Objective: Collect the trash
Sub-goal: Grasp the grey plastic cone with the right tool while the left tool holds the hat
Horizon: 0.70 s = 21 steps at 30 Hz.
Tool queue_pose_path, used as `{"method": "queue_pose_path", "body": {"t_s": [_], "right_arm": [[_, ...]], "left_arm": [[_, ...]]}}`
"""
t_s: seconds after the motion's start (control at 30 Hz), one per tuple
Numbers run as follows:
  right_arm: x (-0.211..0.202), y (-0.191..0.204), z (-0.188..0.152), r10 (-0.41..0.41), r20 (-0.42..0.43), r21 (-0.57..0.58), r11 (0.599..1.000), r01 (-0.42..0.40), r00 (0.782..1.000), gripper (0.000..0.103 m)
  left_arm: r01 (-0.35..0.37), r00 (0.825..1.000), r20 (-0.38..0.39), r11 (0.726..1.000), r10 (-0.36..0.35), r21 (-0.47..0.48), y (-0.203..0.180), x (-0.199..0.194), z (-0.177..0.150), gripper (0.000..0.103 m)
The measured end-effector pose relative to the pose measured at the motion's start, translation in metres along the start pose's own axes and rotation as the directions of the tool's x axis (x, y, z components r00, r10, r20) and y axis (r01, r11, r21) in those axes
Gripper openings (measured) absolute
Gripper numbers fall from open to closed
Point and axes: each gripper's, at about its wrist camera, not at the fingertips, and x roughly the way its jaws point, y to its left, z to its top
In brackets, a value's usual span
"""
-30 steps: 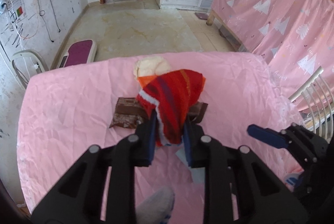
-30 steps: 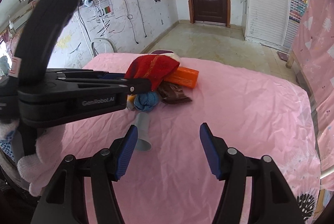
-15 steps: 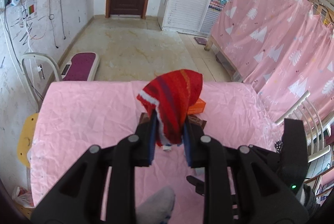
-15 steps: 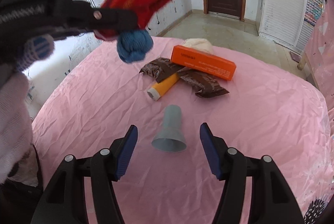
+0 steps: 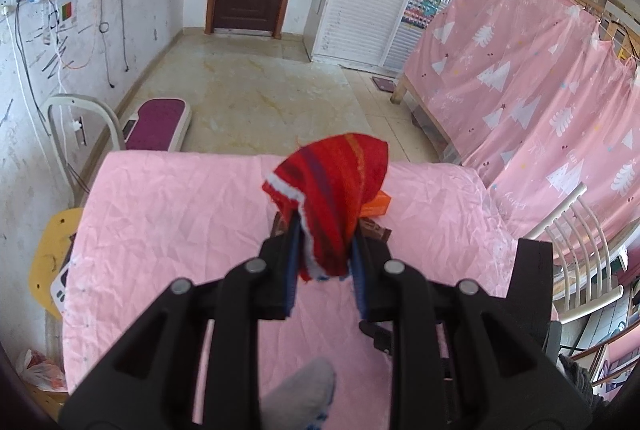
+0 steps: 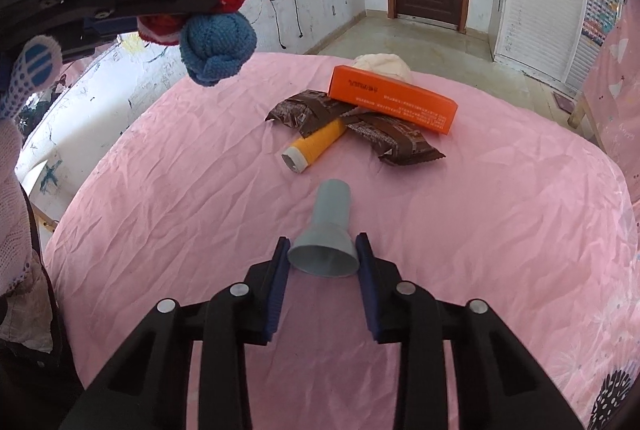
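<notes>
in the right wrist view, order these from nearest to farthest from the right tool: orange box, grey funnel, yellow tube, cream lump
1. Grey funnel, its wide mouth between the fingers of the right tool.
2. Yellow tube, just beyond the funnel, slightly left.
3. Orange box, farther back and right, lying on brown wrappers.
4. Cream lump, behind the box, near the far edge of the pink cloth.
</notes>
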Motion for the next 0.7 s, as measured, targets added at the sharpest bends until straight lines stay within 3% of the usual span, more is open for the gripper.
{"method": "queue_pose_path", "body": {"t_s": [0.4, 0.7], "right_arm": [[-0.062, -0.031, -0.014, -0.012, 0.138, 0.066, 0.998, 0.003, 0.99, 0.022], [-0.133, -0.092, -0.043, -0.114, 0.267, 0.188, 0.98, 0.064, 0.957, 0.023]], "left_arm": [[-0.016, 1.0, 0.008, 0.997, 0.015, 0.071, -0.043, -0.015, -0.009, 0.021], [0.019, 1.0, -0.015, 0.984, -0.017, 0.18, -0.115, -0.006, -0.015, 0.021]]}}
